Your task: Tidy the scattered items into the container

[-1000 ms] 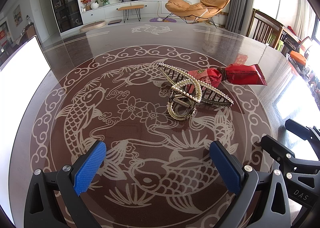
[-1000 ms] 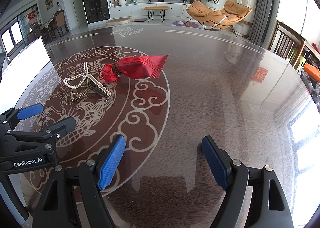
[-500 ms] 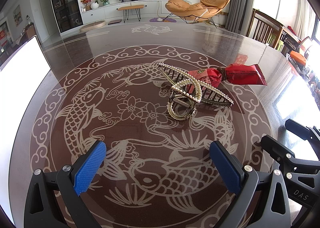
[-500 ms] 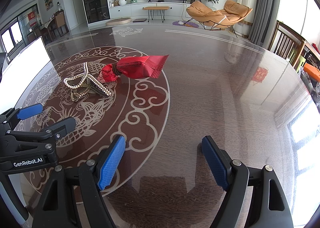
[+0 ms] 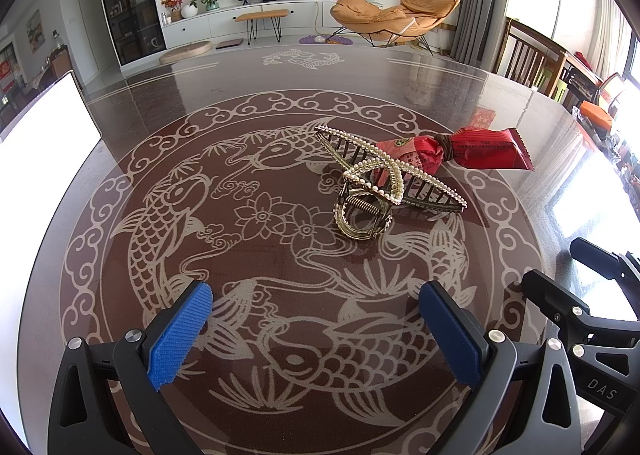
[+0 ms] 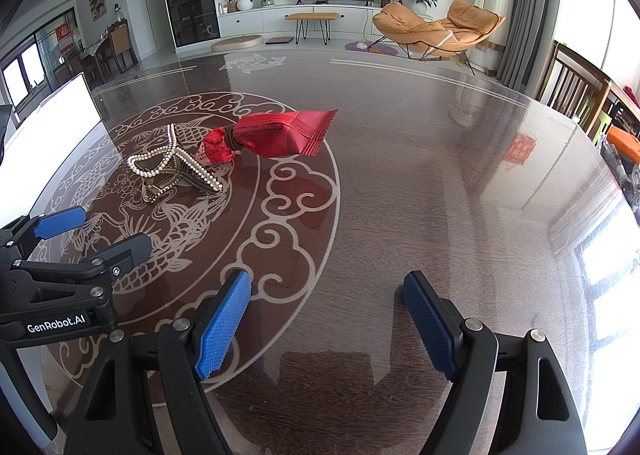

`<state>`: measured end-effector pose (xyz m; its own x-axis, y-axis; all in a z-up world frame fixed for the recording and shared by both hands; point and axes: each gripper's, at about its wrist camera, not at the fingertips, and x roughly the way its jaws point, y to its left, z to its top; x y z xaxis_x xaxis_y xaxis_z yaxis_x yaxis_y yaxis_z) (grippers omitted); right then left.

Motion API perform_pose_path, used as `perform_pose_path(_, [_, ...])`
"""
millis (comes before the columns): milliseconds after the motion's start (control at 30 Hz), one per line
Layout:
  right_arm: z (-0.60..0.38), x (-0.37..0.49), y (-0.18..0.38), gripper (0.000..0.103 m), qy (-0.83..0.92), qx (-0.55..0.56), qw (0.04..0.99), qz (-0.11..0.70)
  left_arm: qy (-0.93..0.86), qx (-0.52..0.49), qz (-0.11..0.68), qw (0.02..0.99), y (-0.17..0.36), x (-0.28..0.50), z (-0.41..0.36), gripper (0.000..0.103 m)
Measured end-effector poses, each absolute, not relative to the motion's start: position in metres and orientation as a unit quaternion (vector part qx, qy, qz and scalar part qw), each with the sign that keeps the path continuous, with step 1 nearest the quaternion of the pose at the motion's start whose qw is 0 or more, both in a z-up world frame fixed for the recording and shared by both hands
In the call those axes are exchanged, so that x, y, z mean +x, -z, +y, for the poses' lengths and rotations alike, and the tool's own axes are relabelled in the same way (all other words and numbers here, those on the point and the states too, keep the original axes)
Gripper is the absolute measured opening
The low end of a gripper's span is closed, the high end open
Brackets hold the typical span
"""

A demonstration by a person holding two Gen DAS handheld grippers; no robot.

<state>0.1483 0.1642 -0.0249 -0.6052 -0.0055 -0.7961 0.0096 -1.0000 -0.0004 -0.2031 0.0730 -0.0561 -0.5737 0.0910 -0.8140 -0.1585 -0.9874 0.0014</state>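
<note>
Hair clip: a pearl-edged metal hair clip (image 5: 384,185) is lying on its side near the middle of the tabletop (image 6: 420,175), inside the ring of fish patterns.
Snack packet: a red snack packet (image 5: 460,151) is lying just behind the clip, its twisted end touching or tucked under the clip's teeth; I cannot tell which.
Container: a white container (image 5: 40,135) is showing at the tabletop's left edge, too bright to see inside.
Left gripper: the left gripper (image 5: 316,331) is hovering with its blue fingers spread wide, empty, the clip ahead and slightly right.
Right gripper: the right gripper (image 6: 328,325) is also spread wide and empty, over bare tabletop to the right.
Doing it well: likely closing on the clip's rounded spring end, lifting straight up so the teeth are not dragging the packet.
</note>
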Motion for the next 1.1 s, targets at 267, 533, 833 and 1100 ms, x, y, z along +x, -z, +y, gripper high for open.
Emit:
perform_pose_path(267, [0.1645,0.1480,0.0264,0.080,0.896,0.444,0.004,0.002,-0.886,-0.456,0.037,0.070,0.0561,-0.2031,0.0730,0.103])
perform_pose_path(533, [0.1643,0.1483,0.0249,0.080,0.896,0.444,0.004,0.002,-0.886,-0.456,0.037,0.070,0.0560,-0.2030,0.0729,0.103])
perform_pose_path(833, [0.1642,0.1485,0.0240,0.080,0.896,0.444,0.004,0.002,-0.886,-0.456,0.037,0.070,0.0560,-0.2030,0.0729,0.103])
perform_pose_path(1100, [0.1648,0.1480,0.0270,0.080,0.896,0.444,0.004,0.002,-0.886,-0.456,0.037,0.070,0.0560,-0.2030,0.0730,0.103])
